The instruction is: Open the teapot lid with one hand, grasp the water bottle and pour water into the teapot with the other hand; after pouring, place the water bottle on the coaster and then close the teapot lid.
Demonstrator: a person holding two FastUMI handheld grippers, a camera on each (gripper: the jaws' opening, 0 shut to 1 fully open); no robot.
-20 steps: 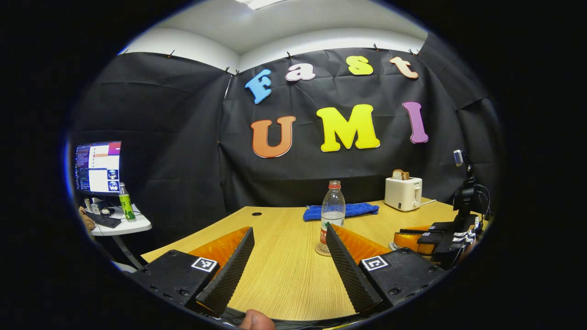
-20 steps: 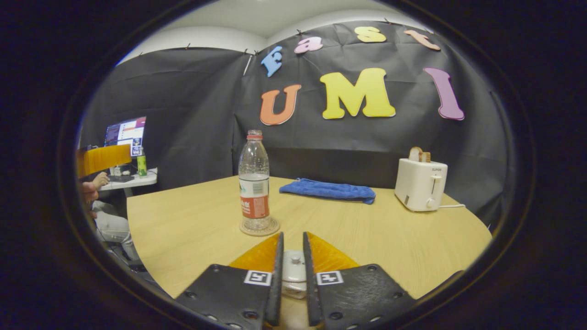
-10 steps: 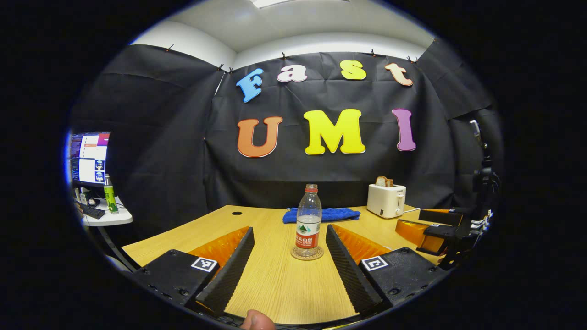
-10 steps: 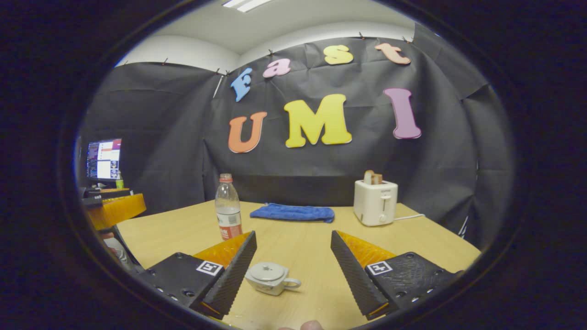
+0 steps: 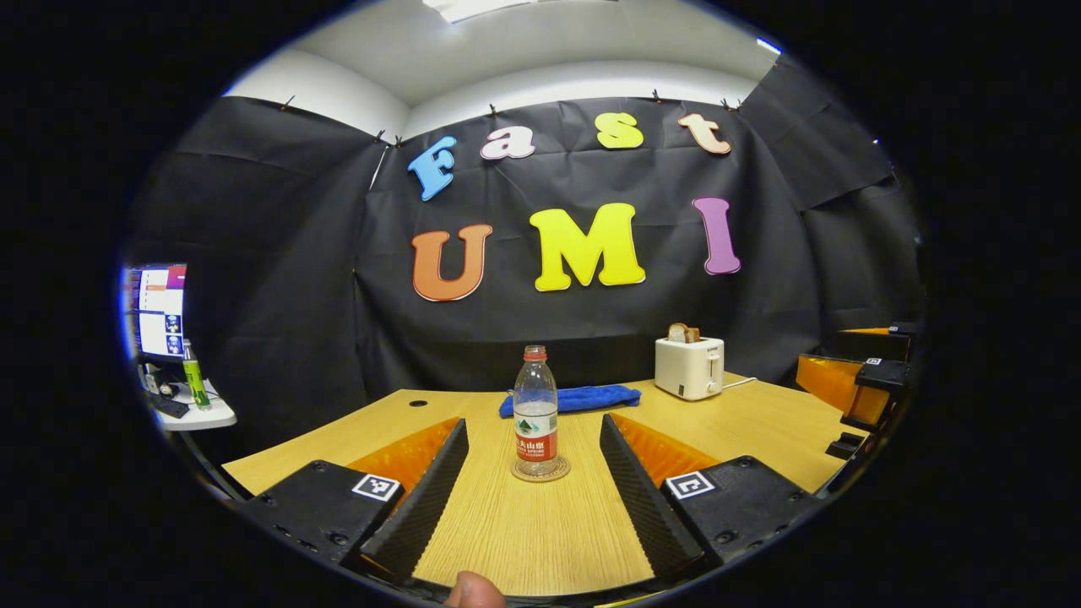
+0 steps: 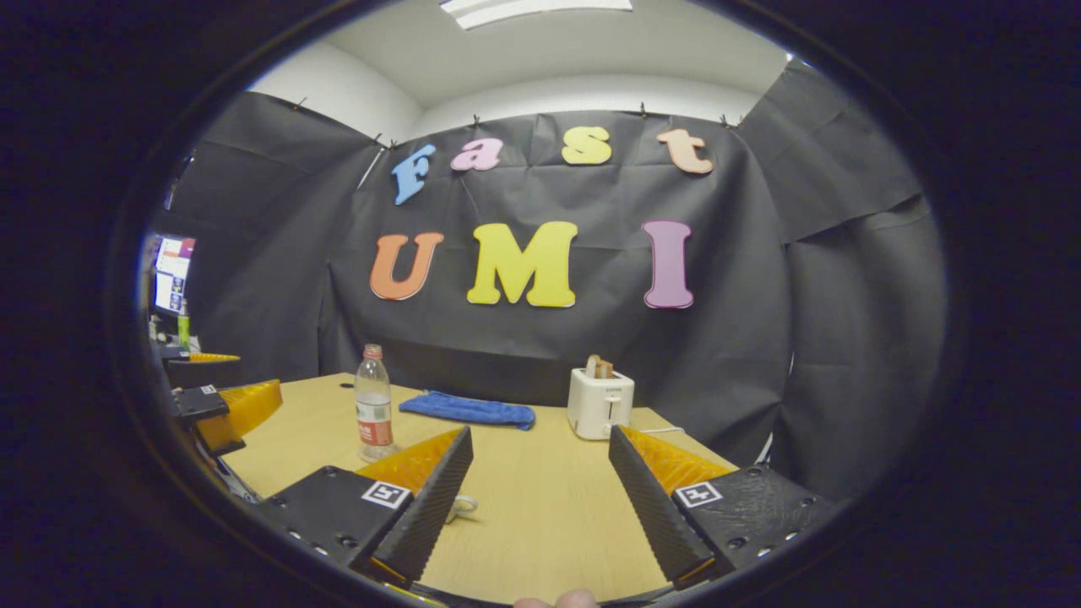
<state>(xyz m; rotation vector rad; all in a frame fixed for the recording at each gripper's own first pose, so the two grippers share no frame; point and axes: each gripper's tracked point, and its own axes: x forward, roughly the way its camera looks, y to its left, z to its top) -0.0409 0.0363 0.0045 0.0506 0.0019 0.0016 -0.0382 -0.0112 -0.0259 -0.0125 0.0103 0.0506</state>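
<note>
In the left gripper view, the left tongs [image 5: 534,498] are hanging released over the near part of the wooden counter [image 5: 524,532], both fingers spread wide and holding nothing. The water bottle [image 5: 535,411] is standing upright on the round coaster [image 5: 538,470], framed in the gap between the two fingers but farther along the counter, touching neither. Behind it, toward the far edge, a blue cloth [image 5: 570,398] is lying flat, and a white toaster [image 5: 690,367] with bread in its slot is sitting near the far right corner. The other tongs are showing at the right edge of the counter, well apart from the bottle. A fingertip [image 5: 473,590] is peeking in at the bottom. In the right gripper view, the right tongs [image 6: 540,507] are likewise released, fingers wide and gripping nothing. The teapot [image 6: 461,507] is sitting on the counter just beside the left finger, mostly hidden behind it, so I cannot tell how its lid is sitting. The water bottle [image 6: 374,413] is standing toward the left side, with the blue cloth [image 6: 467,409] and toaster [image 6: 600,402] beyond it.
</note>
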